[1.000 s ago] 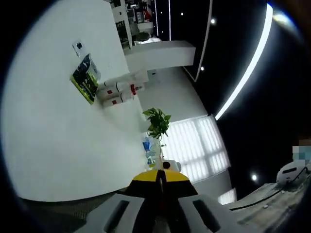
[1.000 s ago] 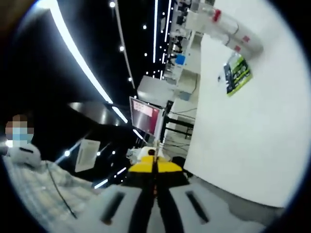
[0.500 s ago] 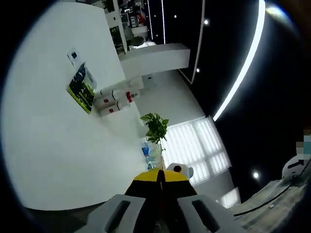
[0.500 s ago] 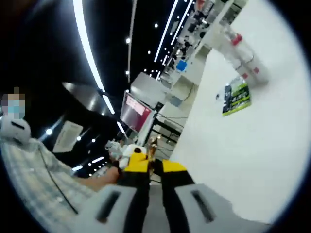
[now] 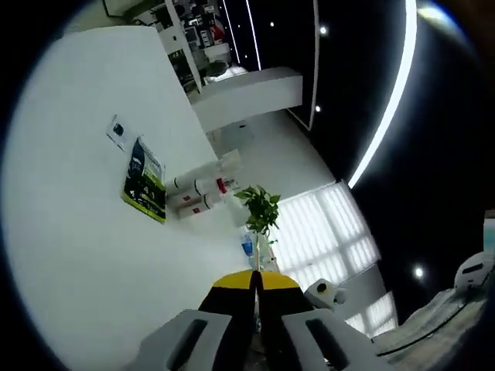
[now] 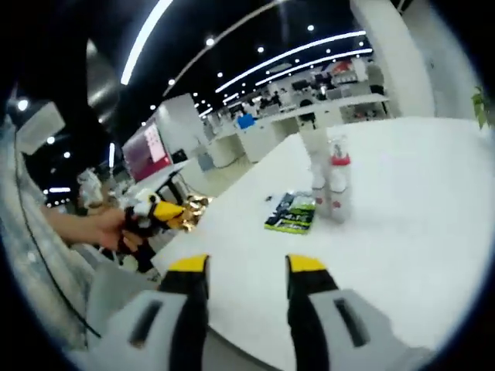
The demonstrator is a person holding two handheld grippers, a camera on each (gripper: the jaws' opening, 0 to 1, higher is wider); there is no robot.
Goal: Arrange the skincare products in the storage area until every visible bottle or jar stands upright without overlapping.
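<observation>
I see the left gripper point(image 5: 255, 280) closed and the right gripper point(image 6: 247, 267) apart; bottles point(image 6: 331, 184) stand centre-right on the table point(image 6: 402, 232).

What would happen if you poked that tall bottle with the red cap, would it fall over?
The bottle with the red cap probably tips easily: it looks tall and narrow, standing upright on the white table. If it fell, its round body would likely roll. Another bottle stands right beside it, so a push might knock that over too. The right tool is open and well short of it.

Upright bottles point(image 6: 332, 185) beside sachet point(image 6: 291, 214)
</observation>
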